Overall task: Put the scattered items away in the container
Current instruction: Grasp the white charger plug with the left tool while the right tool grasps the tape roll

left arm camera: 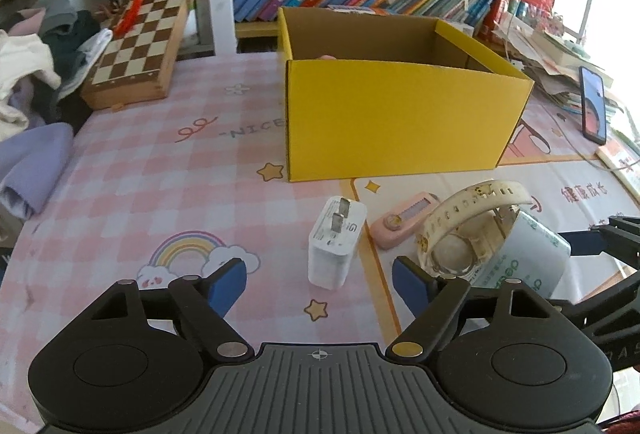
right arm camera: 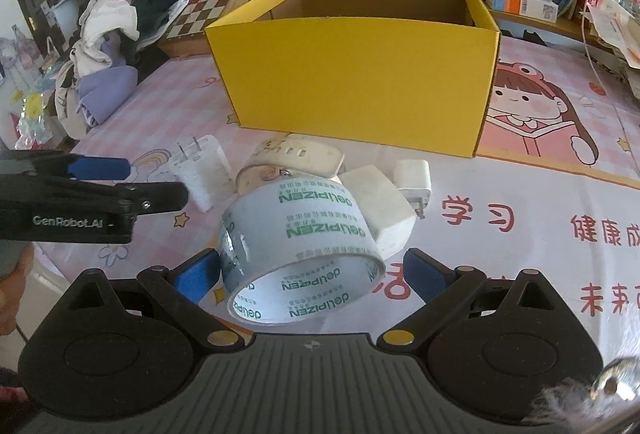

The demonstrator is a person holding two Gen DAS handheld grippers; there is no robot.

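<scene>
- While the left gripper [left arm camera: 320, 284] hangs with jaws apart, a white charger [left arm camera: 337, 243] stands between its blue pads, untouched.
- Released too, the right gripper [right arm camera: 312, 272] brackets a tape roll [right arm camera: 298, 254]; whether its left pad touches the roll, I cannot tell.
- Just beyond the roll lie a cream watch [left arm camera: 460, 230], a pink case [left arm camera: 402, 220] and two more white adapters [right arm camera: 412, 176].
- Farther back, the yellow box [left arm camera: 400, 114] sits open on the pink checked table mat [left arm camera: 160, 174].
</scene>
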